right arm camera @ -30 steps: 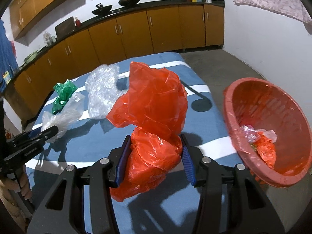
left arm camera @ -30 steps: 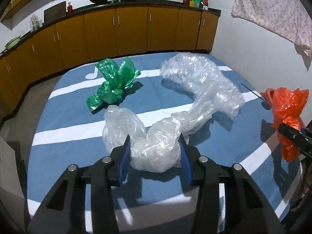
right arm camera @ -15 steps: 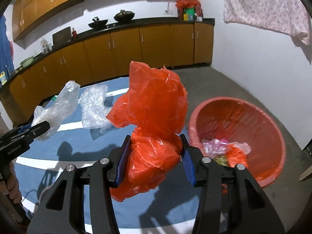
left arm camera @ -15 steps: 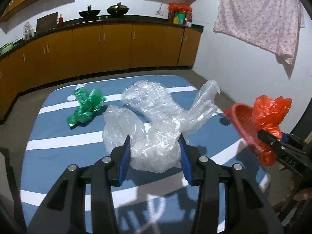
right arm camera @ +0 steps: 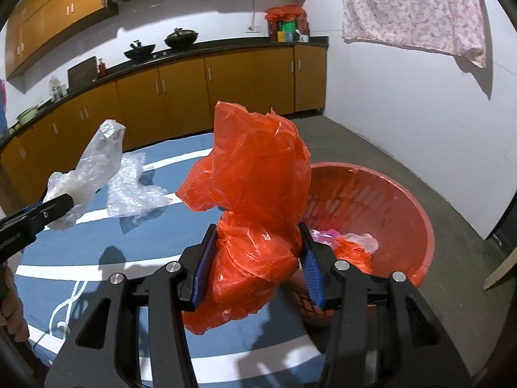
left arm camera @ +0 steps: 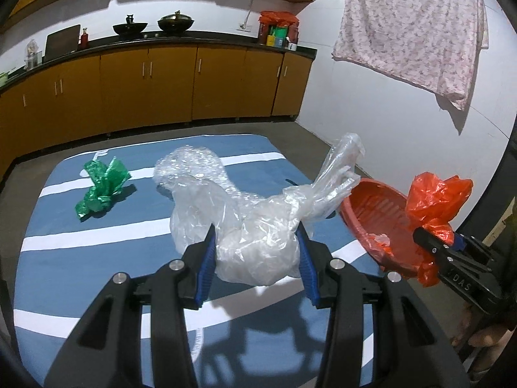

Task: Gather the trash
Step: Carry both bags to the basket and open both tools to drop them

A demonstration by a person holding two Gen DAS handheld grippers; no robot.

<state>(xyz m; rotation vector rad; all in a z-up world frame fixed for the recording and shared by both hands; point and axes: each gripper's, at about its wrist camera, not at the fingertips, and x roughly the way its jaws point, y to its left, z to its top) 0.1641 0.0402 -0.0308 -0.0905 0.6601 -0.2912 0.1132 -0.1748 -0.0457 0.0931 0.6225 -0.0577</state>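
My left gripper (left arm camera: 257, 258) is shut on a clear plastic bag (left arm camera: 258, 245) and holds it above the blue striped mat (left arm camera: 97, 258). My right gripper (right arm camera: 257, 265) is shut on a red plastic bag (right arm camera: 255, 194), held up at the near left rim of the red basket (right arm camera: 404, 207). The basket holds some red and pale trash (right arm camera: 355, 245). In the left wrist view the basket (left arm camera: 374, 213) sits at the mat's right edge, with the right gripper (left arm camera: 433, 239) and red bag (left arm camera: 436, 200) over it. A green bag (left arm camera: 101, 187) and bubble wrap (left arm camera: 190, 168) lie on the mat.
Orange kitchen cabinets (left arm camera: 161, 87) with a dark counter run along the back wall. A floral cloth (left arm camera: 413, 29) hangs on the white wall at right. Grey floor (right arm camera: 436, 174) surrounds the mat. A wooden board (right arm camera: 501, 268) stands right of the basket.
Both grippers have risen and moved right with their bags. The clear bag now hangs off the mat, and the red bag has come up to the basket.
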